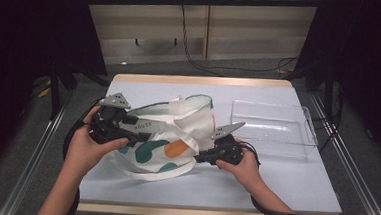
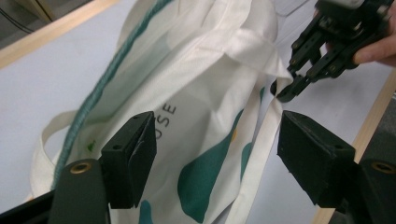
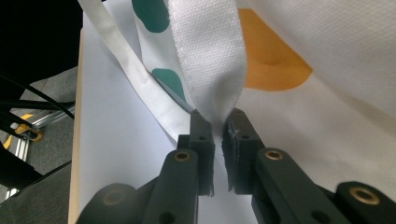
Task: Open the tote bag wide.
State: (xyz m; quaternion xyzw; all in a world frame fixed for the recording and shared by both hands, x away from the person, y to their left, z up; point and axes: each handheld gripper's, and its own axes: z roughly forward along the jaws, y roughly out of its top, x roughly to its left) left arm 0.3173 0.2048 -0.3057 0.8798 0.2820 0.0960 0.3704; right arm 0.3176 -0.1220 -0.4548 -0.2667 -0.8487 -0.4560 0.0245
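On the worktop (image 1: 294, 179) lies the tote bag (image 1: 169, 136); the right gripper (image 3: 218, 122) pinches its handle strap (image 3: 210, 60) tight, while the left gripper (image 2: 212, 158) stands wide open, astride the bag's side.

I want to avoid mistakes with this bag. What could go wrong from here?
1. The right hand-held gripper pinches only the tip of the tote bag's strap; a pull might slip it free.
2. The left hand-held gripper stands open over the tote bag; closing now could catch only loose cloth.
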